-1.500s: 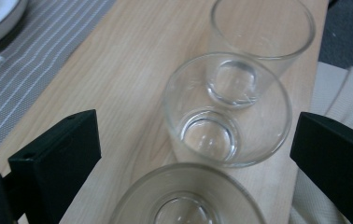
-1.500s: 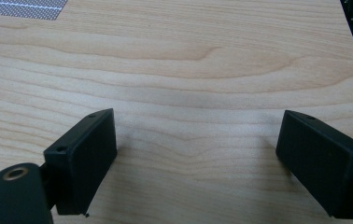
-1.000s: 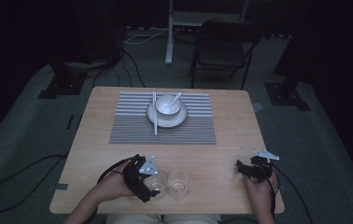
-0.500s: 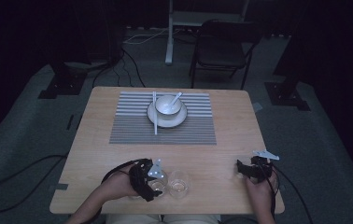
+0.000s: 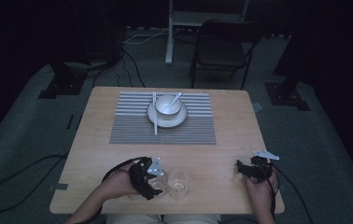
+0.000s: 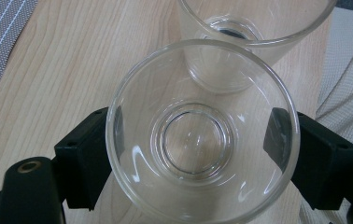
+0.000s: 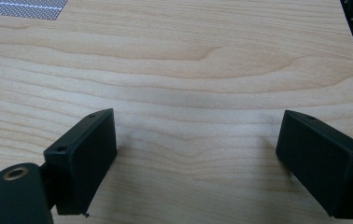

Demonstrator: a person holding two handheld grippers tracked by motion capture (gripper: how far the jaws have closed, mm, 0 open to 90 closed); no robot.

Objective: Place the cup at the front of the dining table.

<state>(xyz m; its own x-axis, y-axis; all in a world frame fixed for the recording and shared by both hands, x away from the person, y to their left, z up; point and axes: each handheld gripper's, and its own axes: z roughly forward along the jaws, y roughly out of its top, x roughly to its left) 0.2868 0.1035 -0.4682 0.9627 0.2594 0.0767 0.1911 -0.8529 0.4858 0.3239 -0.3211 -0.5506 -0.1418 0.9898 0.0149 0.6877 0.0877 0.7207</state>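
Left gripper [image 6: 191,149], jaws just closed, clamps a round clear glass [image 6: 202,135]; a second glass [image 6: 254,28] touches it. Right gripper [image 7: 198,158] gapes over the pale woodgrain surface [image 7: 212,60].

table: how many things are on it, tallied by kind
glasses: 2, one between the jaws of the left gripper, the other glass beside it
bowl: 1
plate: 1
spoon: 1
white stick: 1
striped mat: 1
total: 7
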